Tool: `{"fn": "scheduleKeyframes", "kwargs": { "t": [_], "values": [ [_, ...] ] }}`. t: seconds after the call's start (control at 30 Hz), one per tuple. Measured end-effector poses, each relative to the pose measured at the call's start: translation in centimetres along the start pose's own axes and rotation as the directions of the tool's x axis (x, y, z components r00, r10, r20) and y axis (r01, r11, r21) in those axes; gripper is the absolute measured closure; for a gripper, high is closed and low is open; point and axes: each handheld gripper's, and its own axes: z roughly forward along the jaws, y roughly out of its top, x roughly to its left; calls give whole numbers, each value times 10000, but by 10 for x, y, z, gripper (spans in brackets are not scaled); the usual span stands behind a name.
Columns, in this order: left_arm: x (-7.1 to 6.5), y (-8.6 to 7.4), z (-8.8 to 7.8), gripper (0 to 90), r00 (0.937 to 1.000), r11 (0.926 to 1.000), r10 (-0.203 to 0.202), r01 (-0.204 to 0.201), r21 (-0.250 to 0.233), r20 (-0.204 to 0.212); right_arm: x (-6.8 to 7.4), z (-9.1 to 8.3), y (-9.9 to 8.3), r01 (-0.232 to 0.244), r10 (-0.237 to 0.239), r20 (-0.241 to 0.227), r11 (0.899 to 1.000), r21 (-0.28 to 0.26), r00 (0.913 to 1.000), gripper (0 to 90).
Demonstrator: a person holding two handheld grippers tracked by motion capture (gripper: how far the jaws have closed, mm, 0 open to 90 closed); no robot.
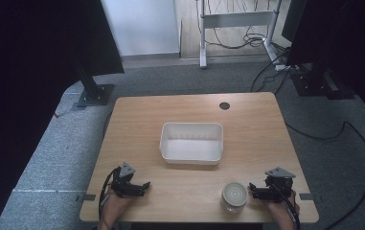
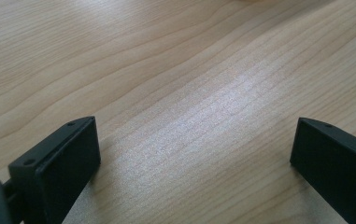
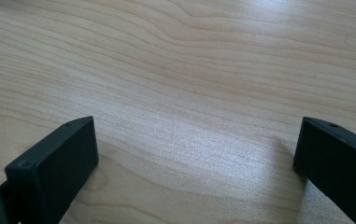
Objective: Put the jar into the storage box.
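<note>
Both my tools rest jaws apart at the near counter edge: left tool beside open wood, right tool just beside the jar.

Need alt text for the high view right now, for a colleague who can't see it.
A white tub sits mid-table, its inside looking empty. Near the front edge, the right gripper rests beside a round white-lidded jar; the left gripper lies open at front left.
</note>
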Motion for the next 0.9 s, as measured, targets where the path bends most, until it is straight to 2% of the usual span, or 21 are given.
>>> {"fn": "scheduleKeyframes", "kwargs": {
  "t": [0.9],
  "values": [
    [0, 0, 0, 13, 10000, 10000, -38, 38, -9, -50, -1, -2, -1, 125, -125, -141, 9999, 5, 9998, 0]
  ]
}}
